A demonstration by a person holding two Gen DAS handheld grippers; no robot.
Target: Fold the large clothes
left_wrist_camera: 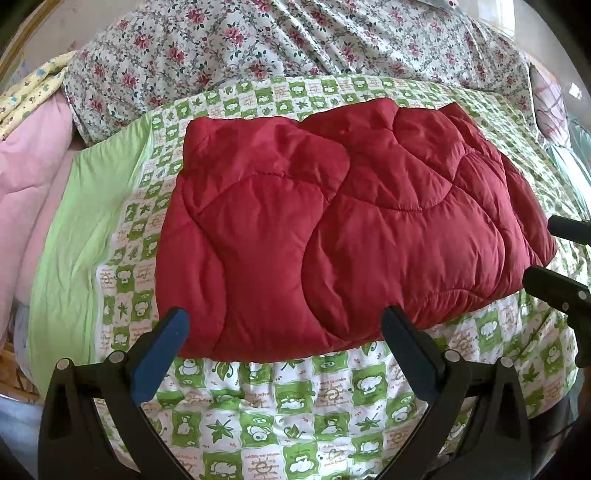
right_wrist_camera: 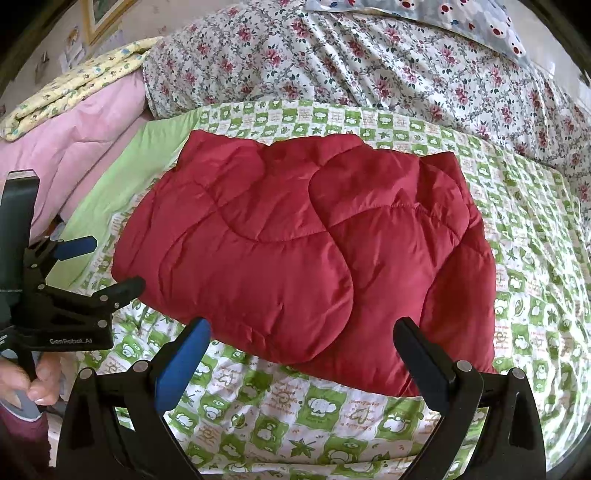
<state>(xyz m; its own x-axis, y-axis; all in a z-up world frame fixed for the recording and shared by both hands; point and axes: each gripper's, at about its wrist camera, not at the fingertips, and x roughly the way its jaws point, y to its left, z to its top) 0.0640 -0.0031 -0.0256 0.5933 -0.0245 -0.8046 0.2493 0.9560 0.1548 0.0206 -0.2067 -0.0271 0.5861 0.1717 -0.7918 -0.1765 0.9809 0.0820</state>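
A red quilted padded garment [left_wrist_camera: 332, 229] [right_wrist_camera: 303, 240] lies folded into a thick rectangle on a green-and-white checked quilt [left_wrist_camera: 295, 413] [right_wrist_camera: 295, 417]. My left gripper [left_wrist_camera: 284, 317] hovers at the garment's near edge, open wide, with nothing between its fingers. In the right wrist view the left gripper [right_wrist_camera: 110, 264] appears at the garment's left corner, held by a hand [right_wrist_camera: 33, 380]. My right gripper [right_wrist_camera: 303, 328] is open too, its fingers straddling the near edge of the garment without holding it. The right gripper [left_wrist_camera: 554, 254] shows at the right edge of the left wrist view.
A floral sheet [left_wrist_camera: 295, 40] [right_wrist_camera: 369, 66] is bunched behind the quilt. A pink duvet [left_wrist_camera: 33, 177] [right_wrist_camera: 92, 125] and a folded yellow blanket [right_wrist_camera: 74, 81] are piled at the left. A spotted pillow [right_wrist_camera: 461, 22] lies at the back. A picture frame [right_wrist_camera: 99, 14] hangs on the wall.
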